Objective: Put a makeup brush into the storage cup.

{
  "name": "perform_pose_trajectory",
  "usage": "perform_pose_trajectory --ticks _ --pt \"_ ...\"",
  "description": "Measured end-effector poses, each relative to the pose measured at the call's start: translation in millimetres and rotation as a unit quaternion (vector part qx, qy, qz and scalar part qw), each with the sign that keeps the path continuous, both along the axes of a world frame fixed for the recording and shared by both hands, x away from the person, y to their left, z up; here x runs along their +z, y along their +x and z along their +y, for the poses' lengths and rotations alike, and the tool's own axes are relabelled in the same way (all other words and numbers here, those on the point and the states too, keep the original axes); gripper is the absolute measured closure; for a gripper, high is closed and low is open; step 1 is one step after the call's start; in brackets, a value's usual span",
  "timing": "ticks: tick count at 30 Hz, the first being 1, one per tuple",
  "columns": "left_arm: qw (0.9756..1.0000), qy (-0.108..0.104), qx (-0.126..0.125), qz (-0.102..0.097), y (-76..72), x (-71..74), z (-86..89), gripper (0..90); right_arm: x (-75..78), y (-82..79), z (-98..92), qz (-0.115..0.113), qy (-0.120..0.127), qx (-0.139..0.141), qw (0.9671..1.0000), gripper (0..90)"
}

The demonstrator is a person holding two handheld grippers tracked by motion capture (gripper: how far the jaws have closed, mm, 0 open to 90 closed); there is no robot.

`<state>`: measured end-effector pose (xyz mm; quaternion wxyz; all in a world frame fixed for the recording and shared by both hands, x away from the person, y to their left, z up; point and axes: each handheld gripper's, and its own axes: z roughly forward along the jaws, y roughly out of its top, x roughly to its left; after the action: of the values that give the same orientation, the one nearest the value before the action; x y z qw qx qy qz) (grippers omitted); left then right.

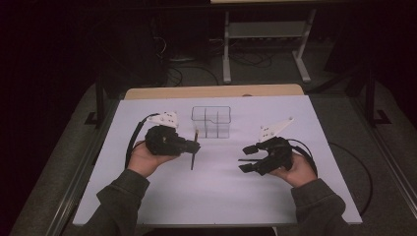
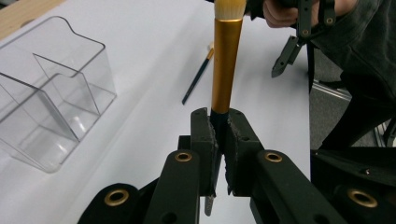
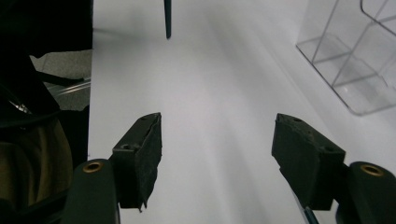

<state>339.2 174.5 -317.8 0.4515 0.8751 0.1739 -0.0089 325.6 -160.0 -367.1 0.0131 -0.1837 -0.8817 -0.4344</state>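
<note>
Beside the clear organizer [image 2: 51, 98], left tool [image 2: 219, 128] clamps a brush [image 2: 226, 65]; right tool [image 3: 217, 154] gapes.

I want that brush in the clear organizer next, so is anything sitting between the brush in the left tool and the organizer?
Nothing visible. The left tool grips the gold-handled brush, and bare white table lies between it and the clear organizer. The thin brush lies off to the other side.

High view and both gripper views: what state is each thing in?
Left gripper: shut on the gold-handled brush.
Gold-handled brush: clamped by its dark end.
Right gripper: open, nothing between the jaws.
Clear organizer: upright, compartments empty.
Thin brush: lying flat on the table.
</note>
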Motion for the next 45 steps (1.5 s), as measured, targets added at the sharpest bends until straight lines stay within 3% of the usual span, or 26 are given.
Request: perform_pose_trajectory --ticks 22,45 --pt "0.9999 -0.01 0.012 -0.002 31.1 19.3 -2.5 83.3 -24.8 -9.8 -35.0 0.007 0.007 -0.059 0.9982 26.4" --pt "0.9994 -0.019 0.03 0.002 66.7 36.9 -5.2 83.2 -31.6 -11.5 -46.2 0.011 0.005 -0.085 0.9963 24.5"
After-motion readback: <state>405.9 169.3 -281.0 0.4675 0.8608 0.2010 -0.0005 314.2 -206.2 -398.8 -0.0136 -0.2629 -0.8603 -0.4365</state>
